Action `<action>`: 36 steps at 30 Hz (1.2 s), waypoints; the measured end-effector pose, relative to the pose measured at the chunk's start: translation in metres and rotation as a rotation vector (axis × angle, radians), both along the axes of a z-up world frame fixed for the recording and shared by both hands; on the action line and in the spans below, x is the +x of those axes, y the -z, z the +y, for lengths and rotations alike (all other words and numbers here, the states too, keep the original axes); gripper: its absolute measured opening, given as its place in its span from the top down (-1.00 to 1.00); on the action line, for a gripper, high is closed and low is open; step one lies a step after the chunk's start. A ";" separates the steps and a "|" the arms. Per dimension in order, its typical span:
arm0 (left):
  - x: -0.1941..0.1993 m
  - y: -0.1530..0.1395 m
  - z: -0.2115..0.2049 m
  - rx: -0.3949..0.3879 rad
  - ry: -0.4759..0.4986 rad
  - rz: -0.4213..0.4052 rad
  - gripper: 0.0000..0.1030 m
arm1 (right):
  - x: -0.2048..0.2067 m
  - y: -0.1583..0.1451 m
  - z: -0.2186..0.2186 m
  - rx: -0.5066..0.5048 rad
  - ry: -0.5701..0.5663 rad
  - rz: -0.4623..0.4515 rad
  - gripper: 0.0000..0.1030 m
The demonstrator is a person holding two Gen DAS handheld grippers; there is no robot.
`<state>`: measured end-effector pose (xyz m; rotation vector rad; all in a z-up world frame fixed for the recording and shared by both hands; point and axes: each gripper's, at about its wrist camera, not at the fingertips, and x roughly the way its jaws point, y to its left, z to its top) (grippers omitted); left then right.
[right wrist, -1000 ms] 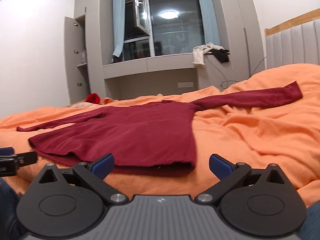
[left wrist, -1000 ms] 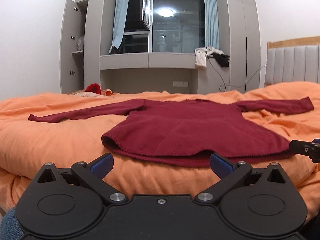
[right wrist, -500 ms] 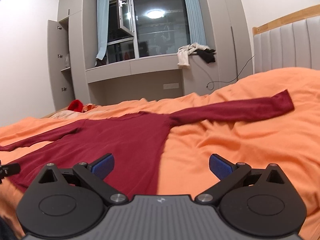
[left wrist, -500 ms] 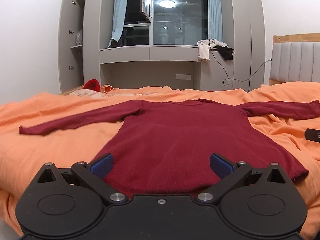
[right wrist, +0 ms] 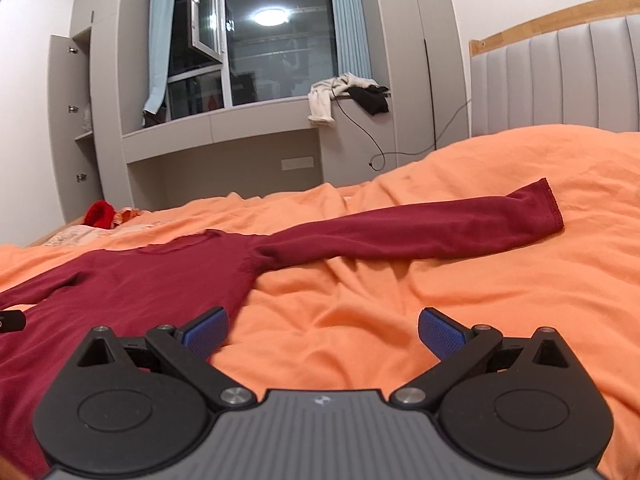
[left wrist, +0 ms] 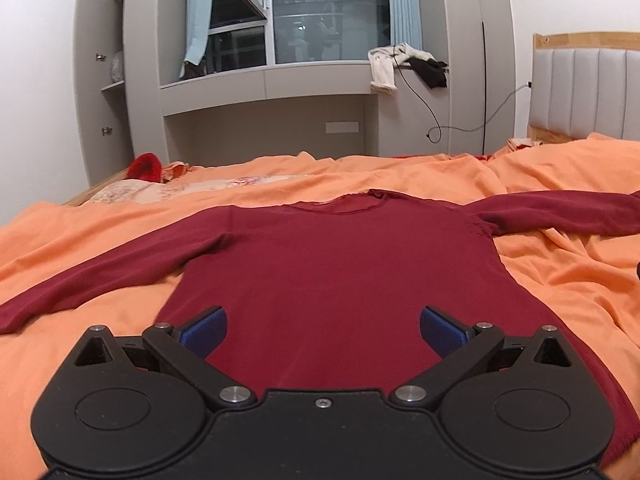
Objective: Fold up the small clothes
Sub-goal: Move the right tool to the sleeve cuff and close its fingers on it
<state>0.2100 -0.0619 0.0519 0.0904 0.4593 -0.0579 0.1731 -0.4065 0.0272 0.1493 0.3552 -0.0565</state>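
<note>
Currently, the maroon sweater (left wrist: 340,264) is lying flat and fully unfolded on the orange bed cover (right wrist: 440,288), both sleeves spread outward. The left hand-held gripper (left wrist: 323,326) and right hand-held gripper (right wrist: 322,326) are hovering released, grasping nothing. No fold is made yet; every fold is apparently remaining.

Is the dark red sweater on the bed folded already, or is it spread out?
Spread out. The dark red sweater lies flat on the orange bedding, both sleeves stretched sideways; the right sleeve shows no fold.
</note>
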 end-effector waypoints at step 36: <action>0.075 0.062 -0.005 -0.041 0.002 0.147 -0.99 | 0.136 0.046 -0.217 0.309 0.634 -0.198 -0.55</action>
